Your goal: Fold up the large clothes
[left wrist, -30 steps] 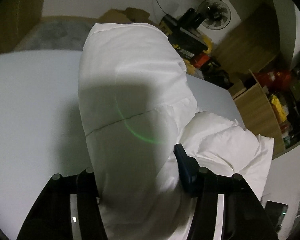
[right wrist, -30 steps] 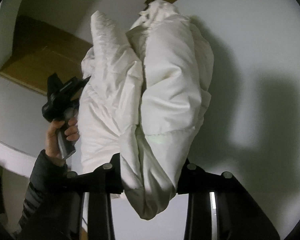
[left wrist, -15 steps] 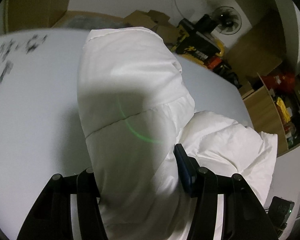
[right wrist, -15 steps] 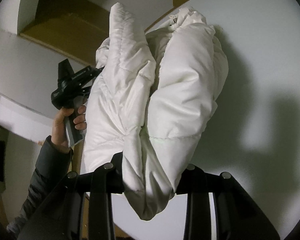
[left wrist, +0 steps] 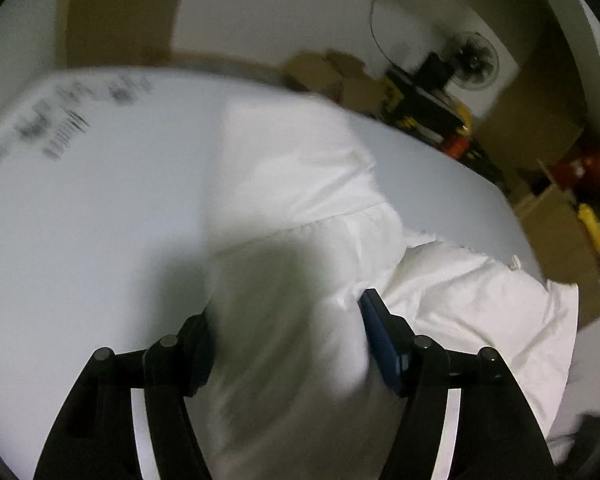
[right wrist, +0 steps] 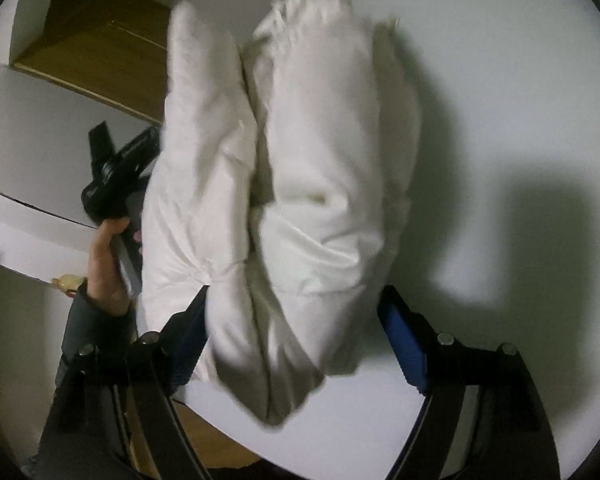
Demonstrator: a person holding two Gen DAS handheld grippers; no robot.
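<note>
A white padded jacket (left wrist: 300,200) lies bunched on a white table (left wrist: 100,220). In the left wrist view my left gripper (left wrist: 286,320) has its jaws on either side of a thick fold of the jacket, pressed into the fabric. In the right wrist view the jacket (right wrist: 320,152) stands in two puffy folds. My right gripper (right wrist: 296,312) is open, its jaws spread wider than the fold, with a gap on the right side. The left hand-held gripper body (right wrist: 116,176) shows at the left of that view.
The white table (right wrist: 500,120) has printed marks (left wrist: 60,128) at its far left. Beyond it are cardboard boxes (left wrist: 336,76), a fan (left wrist: 476,60), black and yellow cases (left wrist: 424,108) and wooden shelves (left wrist: 556,224). A wooden cabinet (right wrist: 100,40) is behind.
My right gripper has opened and let go of the jacket fold. My left gripper has lowered the jacket toward the table, and the view is blurred by the motion.
</note>
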